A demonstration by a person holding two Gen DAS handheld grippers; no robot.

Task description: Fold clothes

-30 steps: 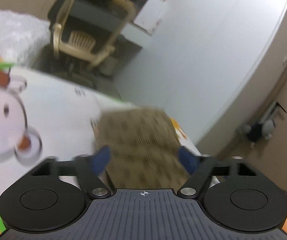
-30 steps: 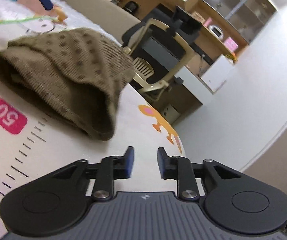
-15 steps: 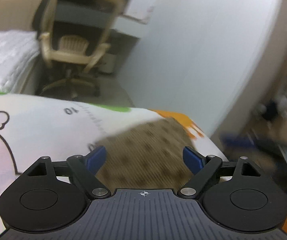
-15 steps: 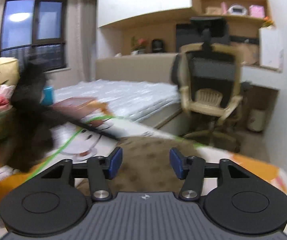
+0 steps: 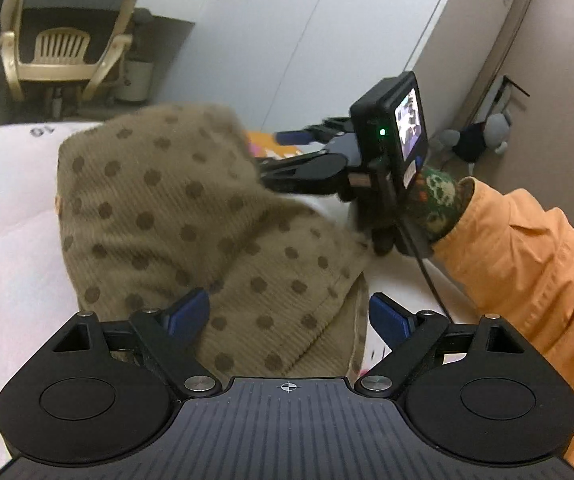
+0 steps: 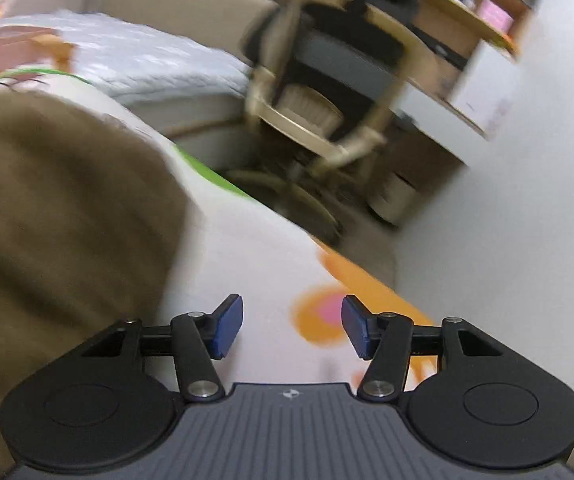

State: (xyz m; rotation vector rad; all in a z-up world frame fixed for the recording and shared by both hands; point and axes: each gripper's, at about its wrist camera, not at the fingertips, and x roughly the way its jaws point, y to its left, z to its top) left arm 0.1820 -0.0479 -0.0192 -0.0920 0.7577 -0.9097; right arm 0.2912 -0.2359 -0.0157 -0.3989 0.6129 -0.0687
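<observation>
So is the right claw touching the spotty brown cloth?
Apart. The right wrist view shows the right claw open over the white printed mat, with the brown cloth off to its left and bare mat between them.

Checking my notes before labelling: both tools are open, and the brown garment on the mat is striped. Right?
Not quite. The left wrist view shows the brown garment is polka-dotted, not striped. Both the left tool and right tool are open.
</observation>
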